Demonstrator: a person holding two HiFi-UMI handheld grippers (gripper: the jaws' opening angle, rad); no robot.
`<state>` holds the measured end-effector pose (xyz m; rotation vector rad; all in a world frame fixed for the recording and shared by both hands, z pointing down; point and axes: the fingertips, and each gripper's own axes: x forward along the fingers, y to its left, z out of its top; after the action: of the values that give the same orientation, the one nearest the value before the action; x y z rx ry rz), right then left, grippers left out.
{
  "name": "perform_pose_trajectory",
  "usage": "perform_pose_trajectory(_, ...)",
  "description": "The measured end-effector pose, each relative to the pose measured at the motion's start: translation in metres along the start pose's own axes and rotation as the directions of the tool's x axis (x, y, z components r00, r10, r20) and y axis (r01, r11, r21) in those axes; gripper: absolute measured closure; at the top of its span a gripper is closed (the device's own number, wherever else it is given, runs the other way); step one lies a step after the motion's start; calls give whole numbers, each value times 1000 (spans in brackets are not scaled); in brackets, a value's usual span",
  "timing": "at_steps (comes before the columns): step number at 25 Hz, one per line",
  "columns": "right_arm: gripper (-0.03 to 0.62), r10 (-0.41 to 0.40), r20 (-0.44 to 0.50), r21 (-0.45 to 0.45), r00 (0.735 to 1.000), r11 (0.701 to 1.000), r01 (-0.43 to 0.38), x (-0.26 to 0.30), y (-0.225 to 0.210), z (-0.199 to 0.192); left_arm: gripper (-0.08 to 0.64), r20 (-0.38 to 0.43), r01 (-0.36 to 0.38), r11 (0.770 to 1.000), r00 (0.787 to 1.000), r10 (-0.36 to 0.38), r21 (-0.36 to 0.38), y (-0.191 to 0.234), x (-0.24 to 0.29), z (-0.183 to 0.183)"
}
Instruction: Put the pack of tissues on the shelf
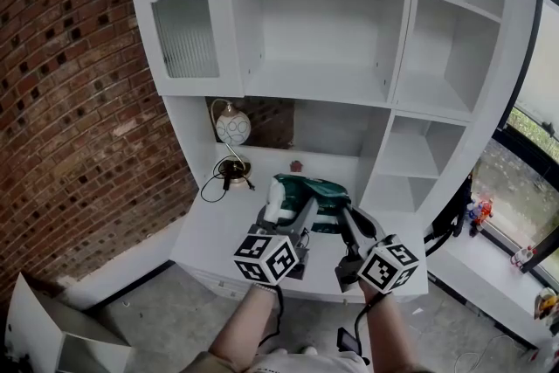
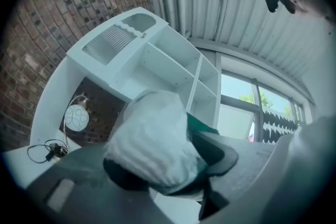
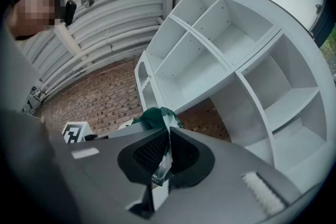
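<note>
The pack of tissues (image 1: 307,195), green with a white end, hangs just above the white counter (image 1: 218,231) of the shelf unit (image 1: 314,83). My left gripper (image 1: 286,216) has the white end (image 2: 152,139) wedged between its jaws, and the pack touches both pads. My right gripper (image 1: 345,218) is at the pack's right side. In the right gripper view its jaws (image 3: 165,157) are pinched together on a thin flap of wrapper (image 3: 160,168), with the green pack (image 3: 155,117) beyond the tips.
A round white lamp (image 1: 232,127) and a black cable (image 1: 223,179) sit at the counter's back left, a small dark red object (image 1: 296,165) behind the pack. Open shelf compartments rise above and to the right. A brick wall is on the left, a cardboard box (image 1: 44,328) on the floor.
</note>
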<state>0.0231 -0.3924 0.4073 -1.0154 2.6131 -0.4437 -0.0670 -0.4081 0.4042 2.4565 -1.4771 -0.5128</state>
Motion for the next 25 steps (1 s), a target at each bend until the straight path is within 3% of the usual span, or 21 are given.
perform_pose_trajectory(3,586,16,20,-5,1000,1000,-16,1,3,3,236,-18,12,998,1000,-11,55,-1,-1,-1)
perform_pose_trajectory(9,588,41,59,-27,997,999,-40,-1,12,12,130,-17,33,998,999,-33,57,5,-11,2)
perform_pose_trajectory(16,588,66,76,-69,995,996,-60,-4,19,20,129,17,-32,995,999,30,99,22,-29,11)
perform_pose_trajectory(22,588,61,77,-78,995,995,-55,-9,18,20,132,41,-95,963,995,87,252,22,-42,21)
perform_pose_trajectory(25,588,56,75,-76,996,996,-50,-11,17,19,245,37,-96,931,995,88,352,15,-44,21)
